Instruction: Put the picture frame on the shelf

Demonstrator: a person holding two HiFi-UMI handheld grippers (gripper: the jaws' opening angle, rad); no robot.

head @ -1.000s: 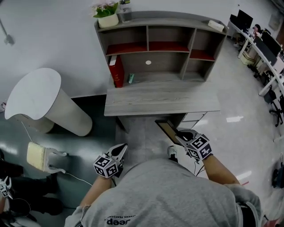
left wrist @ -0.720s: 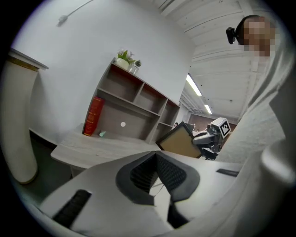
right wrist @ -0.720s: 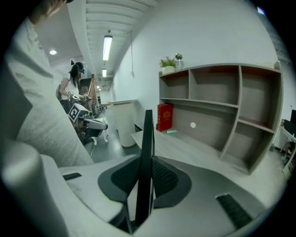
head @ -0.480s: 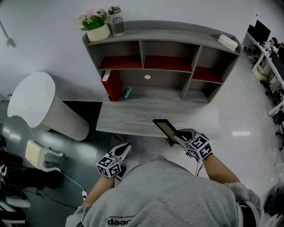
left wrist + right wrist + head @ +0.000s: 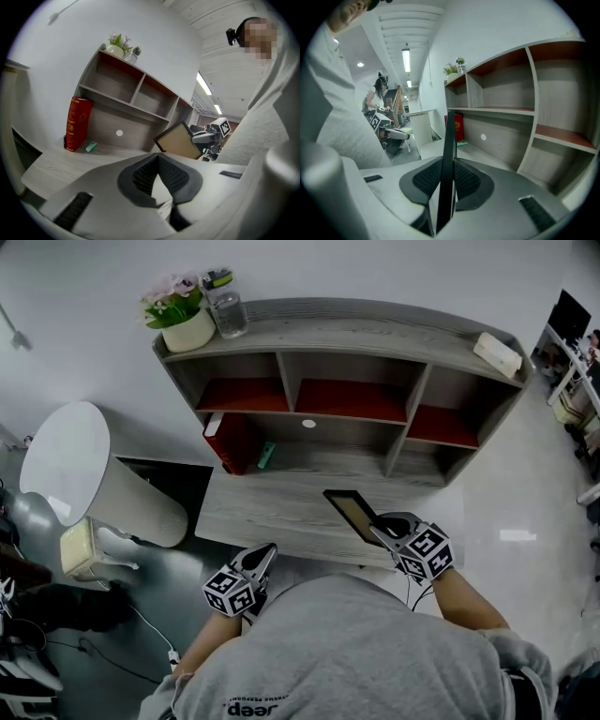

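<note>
Closest to us, our left gripper hangs low in front of our grey sweatshirt. Its jaws are drawn together with nothing between them. Our right gripper reaches a little further forward, and its jaws are clamped on one edge of the picture frame. From the right gripper view we see the frame edge-on between the pads. It is held in the air over the front part of the grey desk, tilted, its tan face turned up and to our left. It is not yet on the shelf.

At the back of the desk a red book stands upright at the left, with a small teal thing just beside it. On the shelf's top sit a potted plant and a clear bottle at the left end, and a pale box at the right end.
</note>
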